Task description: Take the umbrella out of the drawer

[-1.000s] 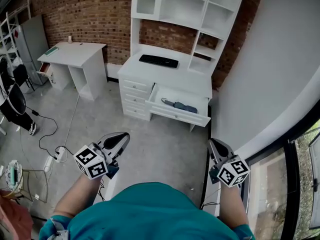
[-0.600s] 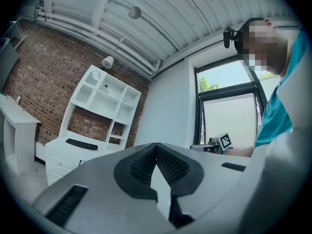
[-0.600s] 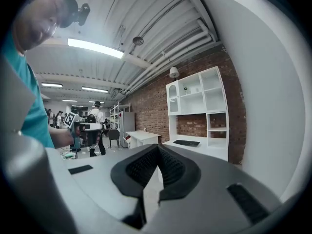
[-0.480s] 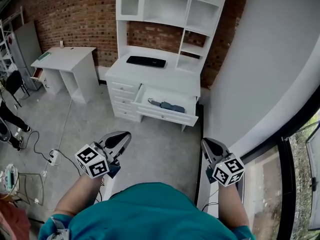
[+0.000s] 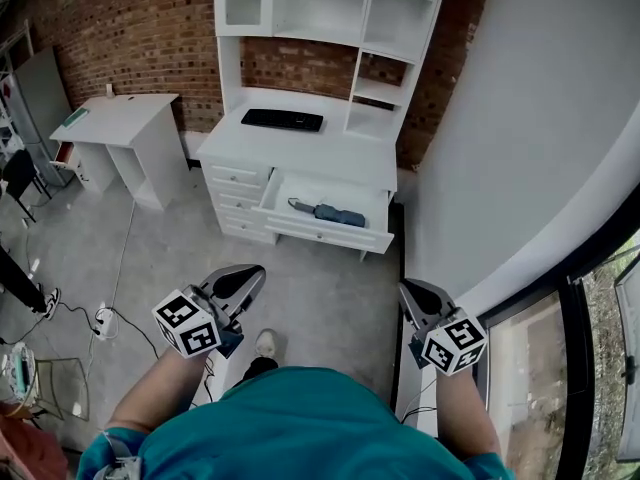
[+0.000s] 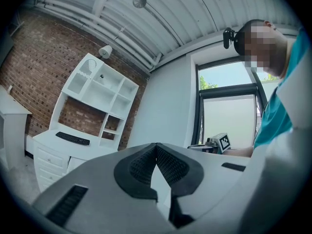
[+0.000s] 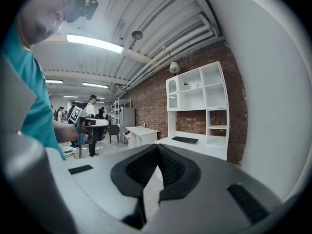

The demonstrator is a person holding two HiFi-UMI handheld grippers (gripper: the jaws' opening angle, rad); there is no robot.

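A folded dark blue umbrella (image 5: pixel 327 212) lies in the pulled-out drawer (image 5: pixel 324 231) of a white desk (image 5: pixel 300 148) by the brick wall, seen in the head view. My left gripper (image 5: pixel 248 273) is held low at the left, well short of the desk, jaws shut and empty (image 6: pixel 156 146). My right gripper (image 5: pixel 412 290) is held at the right, next to the white wall, also shut with nothing between its jaws (image 7: pixel 157 147). Both point toward the desk.
A black keyboard (image 5: pixel 281 119) lies on the desk top under a white hutch (image 5: pixel 330 8). A second white desk (image 5: pixel 115 118) stands at the left. Cables and a power strip (image 5: pixel 100 320) lie on the grey floor. A window (image 5: pixel 600 368) is at the right.
The desk and open drawer have drawn closer and shifted left in the head view as I walk toward them. Both grippers stay shut and held in front of me.
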